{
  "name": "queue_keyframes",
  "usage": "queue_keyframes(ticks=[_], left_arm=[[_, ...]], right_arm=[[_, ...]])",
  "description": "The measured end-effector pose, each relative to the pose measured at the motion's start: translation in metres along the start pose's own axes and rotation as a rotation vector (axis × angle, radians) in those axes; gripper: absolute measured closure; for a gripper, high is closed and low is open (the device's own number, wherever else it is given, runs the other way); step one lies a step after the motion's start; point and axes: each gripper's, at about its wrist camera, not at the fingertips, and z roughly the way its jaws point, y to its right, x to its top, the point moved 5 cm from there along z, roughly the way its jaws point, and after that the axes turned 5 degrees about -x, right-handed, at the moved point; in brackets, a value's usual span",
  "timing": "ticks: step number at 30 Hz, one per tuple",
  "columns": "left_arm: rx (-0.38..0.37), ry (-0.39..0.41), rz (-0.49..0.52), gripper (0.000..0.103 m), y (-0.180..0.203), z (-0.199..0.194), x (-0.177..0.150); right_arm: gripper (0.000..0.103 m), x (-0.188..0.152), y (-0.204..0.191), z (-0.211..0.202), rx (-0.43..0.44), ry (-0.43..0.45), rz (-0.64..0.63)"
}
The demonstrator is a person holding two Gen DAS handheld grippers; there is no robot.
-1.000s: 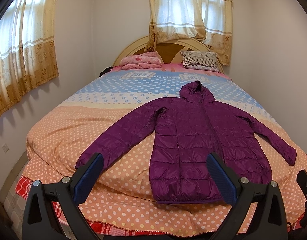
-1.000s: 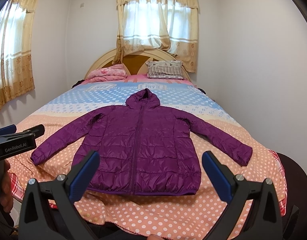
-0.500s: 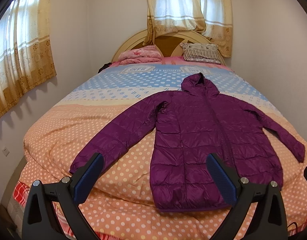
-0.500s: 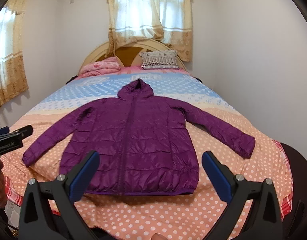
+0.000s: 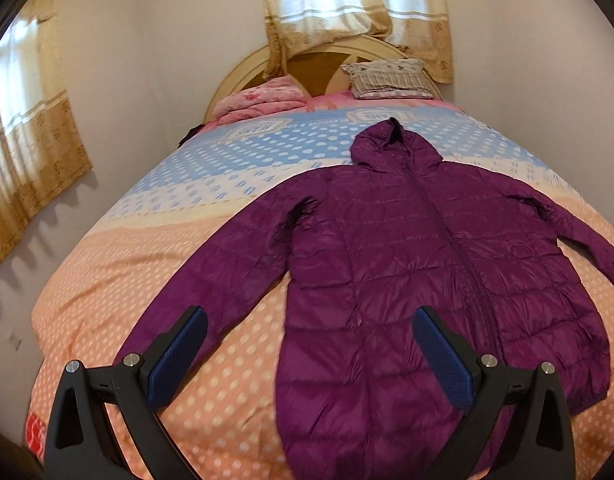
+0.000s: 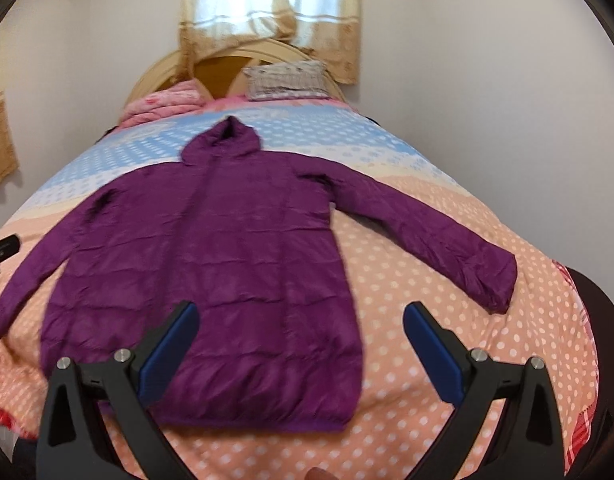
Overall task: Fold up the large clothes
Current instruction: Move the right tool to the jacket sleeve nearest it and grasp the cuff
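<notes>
My left tongs [image 5: 309, 354] are spread wide with nothing between the blue pads, and my right tongs [image 6: 299, 346] are just as wide and just as bare; both hang above the foot of the bed [image 5: 155, 252], clear of the cloth. Straight ahead of both lies the purple hooded puffer jacket [image 5: 407, 264], flat on its back, zipped up, hood pointing away from me toward the pillow [image 5: 391, 74] and the headboard, hem nearest me. Through the left tongs I see its near sleeve [image 5: 211, 280] running out to my left, the cuff just behind the left pad. Through the right tongs the other sleeve [image 6: 427, 236] stretches off to my right, its cuff a little beyond the right pad. I judge this jacket light, soft and springy: quilted fill that will puff back after I press it, and a shiny shell that looks slippery, so a shallow pinch may slide off. I would bite deep at a seam or a cuff, where the layers bunch and give the pads something to hold, and take both thicknesses at once. The cuffs look like the best first holds, each sleeve to be carried inward over the body. The polka-dot bedspread [image 6: 447, 344] under it is soft too, so I must take care not to catch it along with the jacket.
</notes>
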Motion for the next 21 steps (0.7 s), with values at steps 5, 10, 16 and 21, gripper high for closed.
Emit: queue_keyframes(ticks=[5, 10, 16, 21], left_arm=[[-0.015, -0.030, 0.050, 0.001, 0.023, 0.041, 0.013], [-0.021, -0.044, 0.090, 0.001, 0.043, 0.079, 0.033], [-0.007, -0.034, 0.115, 0.001, 0.063, 0.124, 0.054], [0.012, -0.043, 0.116, 0.001, 0.073, 0.160, 0.062]], right_arm=[[0.000, 0.010, 0.030, 0.042, -0.077, -0.036, 0.030], [0.003, 0.020, 0.058, 0.080, -0.150, -0.069, 0.029], [0.004, 0.029, 0.094, 0.107, -0.217, -0.082, 0.038], [0.006, 0.028, 0.135, 0.125, -0.278, -0.103, 0.094]])
